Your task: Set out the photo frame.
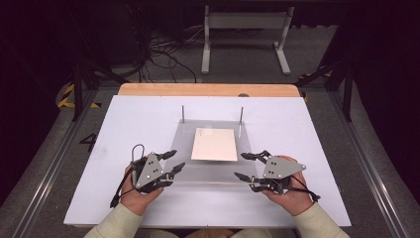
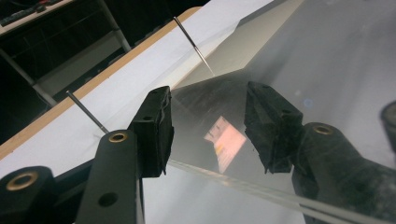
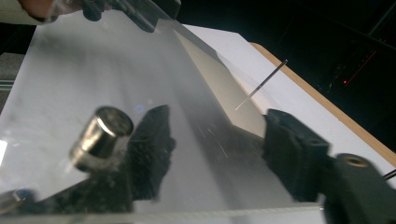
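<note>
**Both grippers at the near edge of the clear sheet**

In the high view a white table board [image 1: 129, 129] takes up the middle of the frame, with a wooden strip [image 1: 208, 89] along its upper edge. At its centre lies the clear sheet [image 1: 185, 139], roughly square. Its near edge runs left to right across the lower middle of the picture.

A white card [image 1: 214, 144] sits within the sheet's outline, its long axis pointing up the frame; whether it lies on or under the sheet I cannot tell.

The left gripper [image 1: 177, 159] is at the sheet's lower left corner and the right gripper [image 1: 239, 165] at its lower right, each pointing inward and about equally near. Both stand with jaws well apart, clamping nothing.

In the left gripper view the sheet's edge crosses just below the gap of the left gripper [image 2: 208, 130]. In the right gripper view one jaw of the right gripper [image 3: 215, 140] blurs through the sheet beside a metal stud [image 3: 102, 137].

Two thin pins [image 1: 183, 113] [image 1: 241, 114] stand at the sheet's far edge and would likely block a push forward.
</note>
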